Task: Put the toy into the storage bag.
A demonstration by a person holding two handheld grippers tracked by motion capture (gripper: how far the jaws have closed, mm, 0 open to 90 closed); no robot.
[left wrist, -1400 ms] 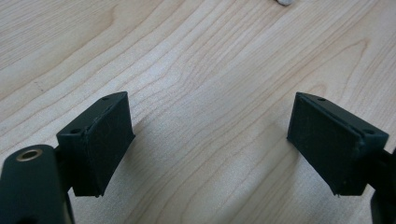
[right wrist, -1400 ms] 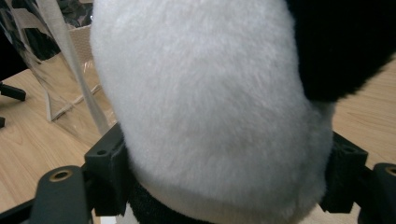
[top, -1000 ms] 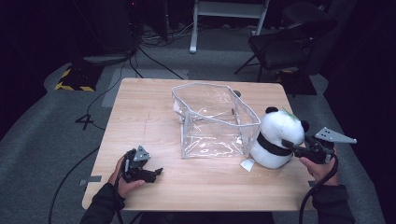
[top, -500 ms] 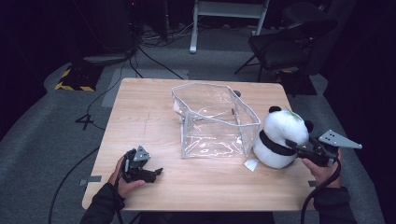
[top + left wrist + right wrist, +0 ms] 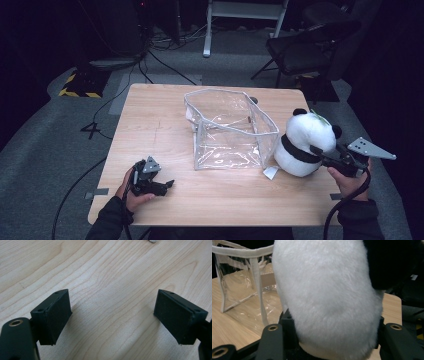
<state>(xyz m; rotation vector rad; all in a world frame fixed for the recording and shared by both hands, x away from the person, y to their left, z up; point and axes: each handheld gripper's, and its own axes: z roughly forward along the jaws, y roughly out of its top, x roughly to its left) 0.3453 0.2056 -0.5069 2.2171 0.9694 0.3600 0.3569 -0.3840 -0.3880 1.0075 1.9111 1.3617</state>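
Observation:
A black-and-white panda plush (image 5: 304,142) stands on the right side of the wooden table (image 5: 150,115), just right of a clear plastic bag (image 5: 230,131) with white edging that lies open in the middle. My right gripper (image 5: 316,152) reaches in from the right and is shut on the panda's lower body; in the right gripper view its white fur (image 5: 329,295) bulges between the jaws, with the clear bag (image 5: 242,277) behind on the left. My left gripper (image 5: 167,185) rests near the table's front left, open over bare wood (image 5: 112,317).
A small white tag (image 5: 270,173) lies on the table by the bag's near right corner. A dark chair (image 5: 310,45) and floor cables (image 5: 120,95) lie beyond the far edge. The panda is close to the table's right edge.
My right gripper and the panda have shifted slightly to the right, a little away from the bag. The left gripper has stayed put.

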